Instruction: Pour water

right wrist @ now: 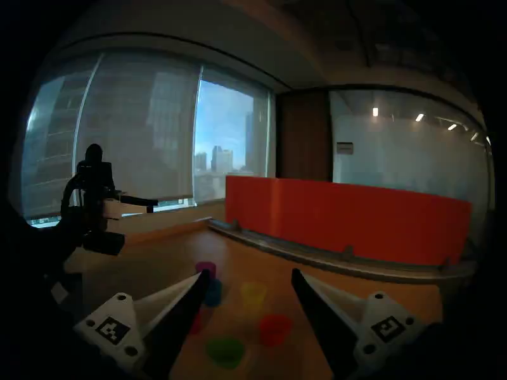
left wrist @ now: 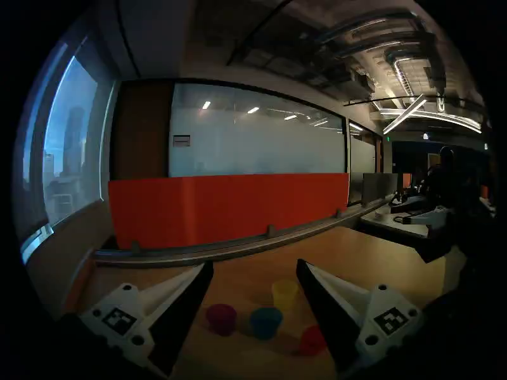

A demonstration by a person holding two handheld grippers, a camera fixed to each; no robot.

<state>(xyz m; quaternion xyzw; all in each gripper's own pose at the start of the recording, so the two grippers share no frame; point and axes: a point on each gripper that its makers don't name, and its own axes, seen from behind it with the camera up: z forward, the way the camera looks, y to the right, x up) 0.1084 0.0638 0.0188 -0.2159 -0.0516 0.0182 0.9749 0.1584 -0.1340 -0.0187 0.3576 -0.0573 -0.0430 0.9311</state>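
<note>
Small plastic cups stand on the wooden table (left wrist: 355, 253). In the left gripper view a yellow cup (left wrist: 284, 293), a blue cup (left wrist: 265, 321), a magenta cup (left wrist: 221, 316) and a red cup (left wrist: 312, 339) sit below and ahead of my left gripper (left wrist: 253, 265), which is open and holds nothing. In the right gripper view the magenta cup (right wrist: 205, 269), blue cup (right wrist: 214, 292), yellow cup (right wrist: 253, 294), red cup (right wrist: 274, 329) and a green cup (right wrist: 225, 350) lie under my open right gripper (right wrist: 250, 273). The left gripper (right wrist: 108, 215) hangs at far left, held above the table.
An orange partition (left wrist: 228, 206) with a metal rail (left wrist: 253, 244) runs along the table's far edge. Windows (right wrist: 222, 142) lie beyond. Other desks and a seated person (left wrist: 443, 177) are at the right. Bare tabletop (right wrist: 152, 259) surrounds the cups.
</note>
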